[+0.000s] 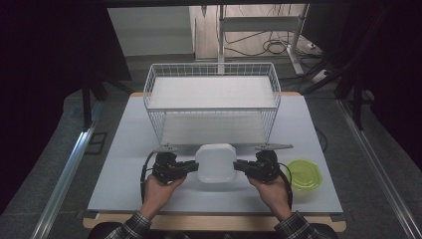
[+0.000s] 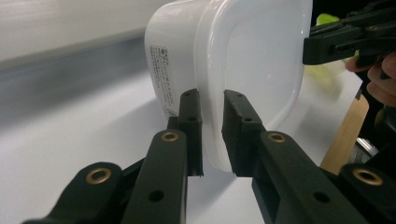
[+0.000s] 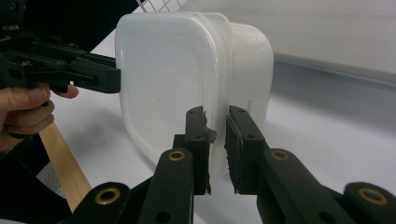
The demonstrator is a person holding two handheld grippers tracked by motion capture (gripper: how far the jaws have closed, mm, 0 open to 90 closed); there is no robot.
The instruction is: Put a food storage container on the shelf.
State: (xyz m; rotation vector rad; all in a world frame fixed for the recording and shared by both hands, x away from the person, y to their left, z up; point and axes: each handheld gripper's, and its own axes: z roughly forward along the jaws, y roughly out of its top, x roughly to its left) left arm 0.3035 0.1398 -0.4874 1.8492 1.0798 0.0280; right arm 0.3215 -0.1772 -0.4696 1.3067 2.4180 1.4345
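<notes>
Table (image 1: 129, 149) pale, wire basket (image 1: 212, 99) behind white container (image 1: 216, 163).

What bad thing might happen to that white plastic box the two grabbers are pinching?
1. The left gripper and right gripper each pinch only the thin rim of the white plastic container, so it might slip out or twist.
2. Both must move together; if one pulls ahead, the rim could pop free.
3. The white wire basket stands close behind the container, and the round green lid lies beside the right gripper; either could get bumped.
</notes>
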